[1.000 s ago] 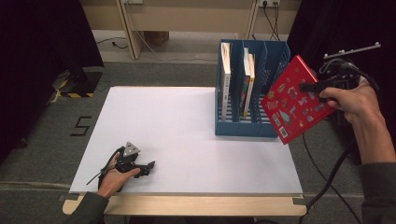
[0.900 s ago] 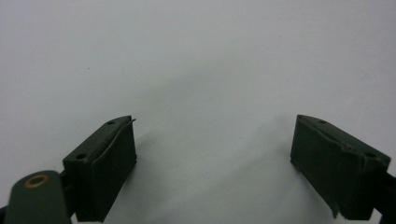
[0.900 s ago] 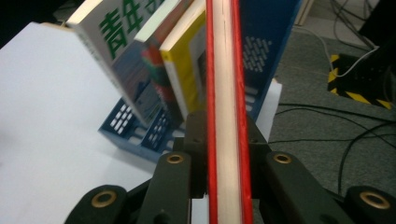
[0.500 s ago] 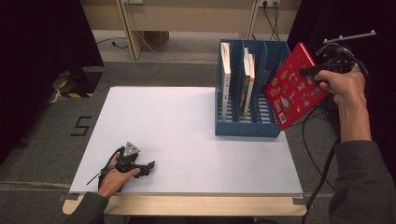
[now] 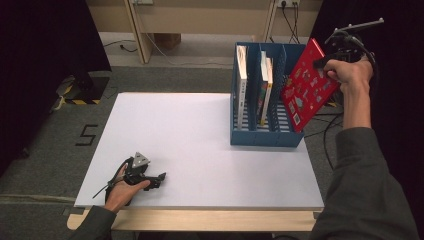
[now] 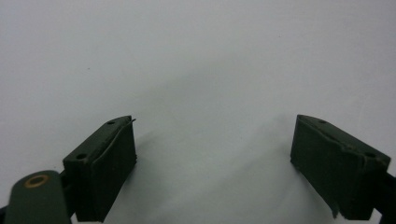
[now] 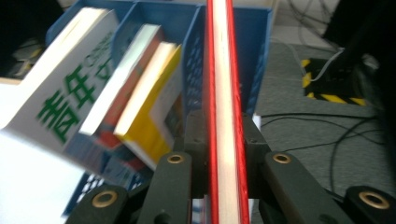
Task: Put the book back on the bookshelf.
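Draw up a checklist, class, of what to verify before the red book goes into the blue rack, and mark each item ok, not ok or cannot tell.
1. Grip: the right gripper has both jaws pressed on the red book. Ok.
2. Free slot: the rightmost compartment of the blue rack looks vacant in the high view. Ok.
3. Alignment: the red book hangs tilted, up at the rack's right end, not yet over the slot. Not ok.
4. Neighbours: the yellow book leans in the middle compartment, behind its divider. Ok.
5. Left gripper: open, resting on the white table, away from the rack. Ok.
6. Slot width against the book: cannot tell.
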Available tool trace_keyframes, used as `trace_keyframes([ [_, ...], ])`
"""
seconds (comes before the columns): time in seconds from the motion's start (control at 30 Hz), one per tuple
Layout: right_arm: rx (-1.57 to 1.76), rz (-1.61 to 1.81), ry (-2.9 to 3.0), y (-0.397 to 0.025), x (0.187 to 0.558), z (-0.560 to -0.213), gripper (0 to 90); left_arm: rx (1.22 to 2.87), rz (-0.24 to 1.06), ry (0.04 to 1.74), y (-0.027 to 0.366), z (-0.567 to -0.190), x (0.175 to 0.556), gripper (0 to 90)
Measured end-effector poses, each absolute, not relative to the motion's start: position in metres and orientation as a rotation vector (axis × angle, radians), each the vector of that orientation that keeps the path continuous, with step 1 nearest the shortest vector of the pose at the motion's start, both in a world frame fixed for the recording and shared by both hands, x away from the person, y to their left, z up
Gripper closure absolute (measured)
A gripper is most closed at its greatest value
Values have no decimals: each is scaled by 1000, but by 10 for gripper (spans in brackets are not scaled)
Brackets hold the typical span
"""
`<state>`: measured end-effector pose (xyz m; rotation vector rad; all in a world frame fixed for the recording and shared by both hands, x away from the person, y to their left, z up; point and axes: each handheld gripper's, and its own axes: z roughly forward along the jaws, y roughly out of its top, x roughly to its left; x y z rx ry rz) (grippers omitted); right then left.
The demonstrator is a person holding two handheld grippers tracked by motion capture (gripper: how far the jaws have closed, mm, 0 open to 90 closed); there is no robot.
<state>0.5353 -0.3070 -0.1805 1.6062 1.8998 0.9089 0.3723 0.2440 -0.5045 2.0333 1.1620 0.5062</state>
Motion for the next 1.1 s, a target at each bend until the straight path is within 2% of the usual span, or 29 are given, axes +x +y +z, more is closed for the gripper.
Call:
trace_keyframes([
  [0.37,1653,987,1837,-301,562,-188,790,2033,506,1162,244,-504,372,131],
  [1.1,1722,923,1876,-289,599,-248,783,2034,508,1160,244,-504,372,133],
])
